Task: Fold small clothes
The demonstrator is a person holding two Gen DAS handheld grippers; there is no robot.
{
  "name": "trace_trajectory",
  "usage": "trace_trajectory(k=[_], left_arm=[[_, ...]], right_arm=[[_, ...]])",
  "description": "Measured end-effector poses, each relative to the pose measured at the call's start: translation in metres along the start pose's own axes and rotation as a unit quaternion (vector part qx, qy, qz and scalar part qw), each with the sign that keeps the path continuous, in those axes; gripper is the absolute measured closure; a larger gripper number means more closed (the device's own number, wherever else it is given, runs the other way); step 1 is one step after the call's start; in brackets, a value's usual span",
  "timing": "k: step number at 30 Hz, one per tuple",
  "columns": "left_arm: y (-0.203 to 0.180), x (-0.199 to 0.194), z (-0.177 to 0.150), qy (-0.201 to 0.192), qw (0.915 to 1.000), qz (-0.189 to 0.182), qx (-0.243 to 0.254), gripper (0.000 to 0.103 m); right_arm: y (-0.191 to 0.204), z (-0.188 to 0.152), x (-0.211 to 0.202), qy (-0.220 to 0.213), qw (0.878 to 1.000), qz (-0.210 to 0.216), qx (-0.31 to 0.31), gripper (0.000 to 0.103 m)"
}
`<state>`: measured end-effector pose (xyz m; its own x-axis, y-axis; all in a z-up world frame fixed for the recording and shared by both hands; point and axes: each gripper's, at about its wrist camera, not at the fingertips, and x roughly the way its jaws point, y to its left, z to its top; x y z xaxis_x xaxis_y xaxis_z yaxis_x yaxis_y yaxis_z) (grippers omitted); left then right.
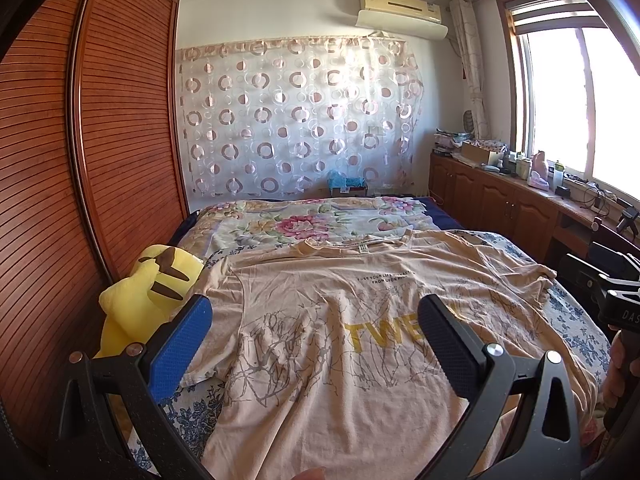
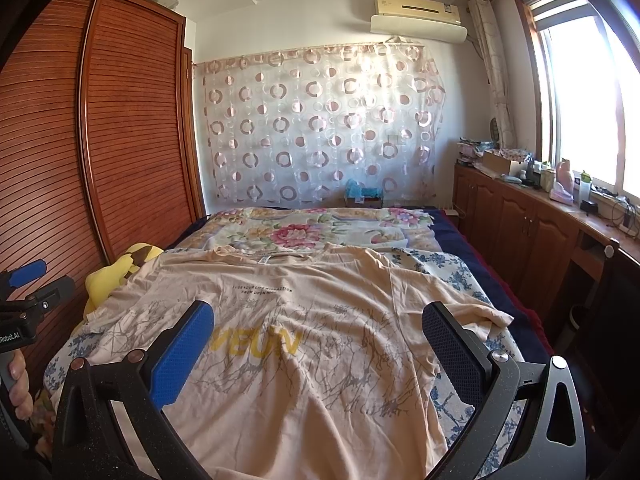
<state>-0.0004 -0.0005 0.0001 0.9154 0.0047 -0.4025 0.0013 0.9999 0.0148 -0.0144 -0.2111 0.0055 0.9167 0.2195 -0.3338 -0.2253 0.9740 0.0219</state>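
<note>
The left gripper (image 1: 316, 318) is held with its jaws wide apart above the T-shirt (image 1: 340, 340), nothing being clamped. The right gripper (image 2: 318, 326) is likewise held spread above the same garment, empty. The T-shirt is laid flat, print up, on the bed (image 2: 460, 276), its collar pointed away. A yellow plush (image 1: 144, 292) is seen at the shirt's left edge, beside the wardrobe (image 1: 120, 128). A floral quilt (image 1: 304, 224) is spread beyond the collar. A patterned curtain (image 1: 296, 116) is hung on the far wall.
</note>
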Motion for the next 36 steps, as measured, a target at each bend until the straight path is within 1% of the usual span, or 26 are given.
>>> trace_trajectory(k=[36], left_arm=[[-0.0001, 0.0000, 0.0000, -0.002, 1.0000, 0.000, 0.001, 0.000]], right_arm=[[0.0027, 0.0005, -0.0005, -0.006, 1.000, 0.001, -0.001, 0.000]])
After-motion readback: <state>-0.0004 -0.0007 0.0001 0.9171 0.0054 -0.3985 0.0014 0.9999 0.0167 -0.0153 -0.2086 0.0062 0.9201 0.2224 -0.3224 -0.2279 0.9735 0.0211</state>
